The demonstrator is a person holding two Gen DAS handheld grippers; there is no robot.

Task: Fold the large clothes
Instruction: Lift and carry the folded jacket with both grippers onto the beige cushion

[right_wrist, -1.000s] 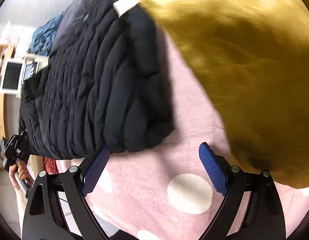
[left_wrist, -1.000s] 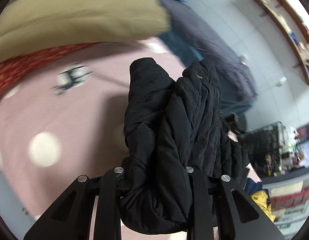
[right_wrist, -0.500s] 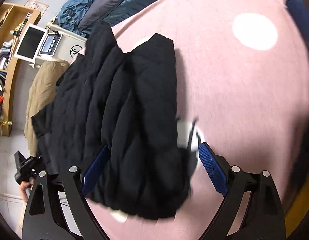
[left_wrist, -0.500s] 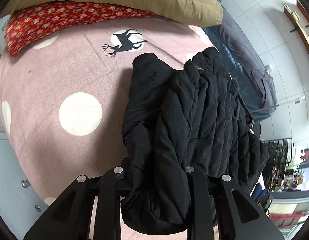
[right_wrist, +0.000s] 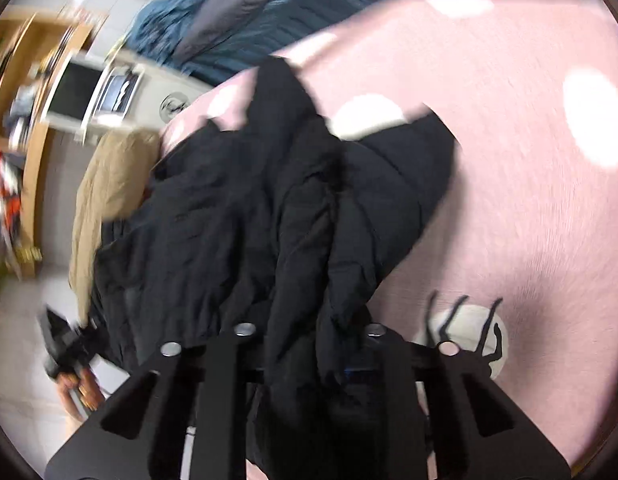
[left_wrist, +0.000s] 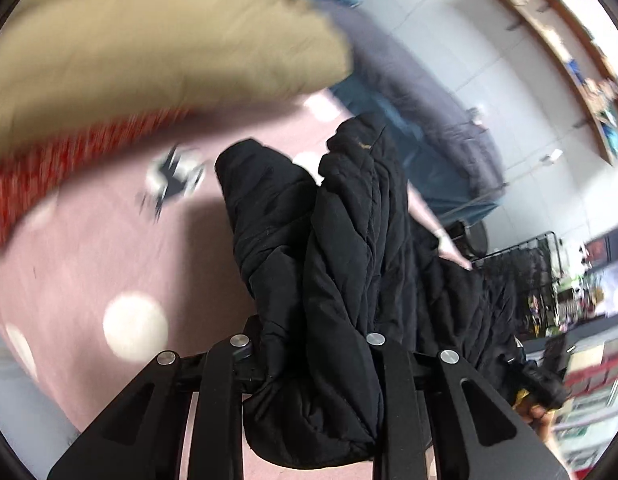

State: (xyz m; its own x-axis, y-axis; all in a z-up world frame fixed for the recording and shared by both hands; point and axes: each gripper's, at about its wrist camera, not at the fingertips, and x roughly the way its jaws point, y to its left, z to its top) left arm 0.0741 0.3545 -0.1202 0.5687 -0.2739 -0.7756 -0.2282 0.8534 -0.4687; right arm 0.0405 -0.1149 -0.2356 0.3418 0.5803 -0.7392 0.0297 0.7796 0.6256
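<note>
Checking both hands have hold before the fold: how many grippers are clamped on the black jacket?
2. The left gripper grips one bunched edge of the black jacket; the right gripper is closing on another edge.

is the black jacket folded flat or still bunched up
Bunched up. The black jacket hangs in crumpled folds, partly lifted off the pink blanket, pinched in both the left tongs and the closing right tongs.

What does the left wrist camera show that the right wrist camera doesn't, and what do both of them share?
Only the left wrist view: a red patterned cloth under a big tan cushion, and a wall shelf. Only the right wrist view: a white appliance with a screen and wooden shelving. Both: the black quilted jacket bunched in each tool, on the pink spotted blanket with its deer print.
</note>
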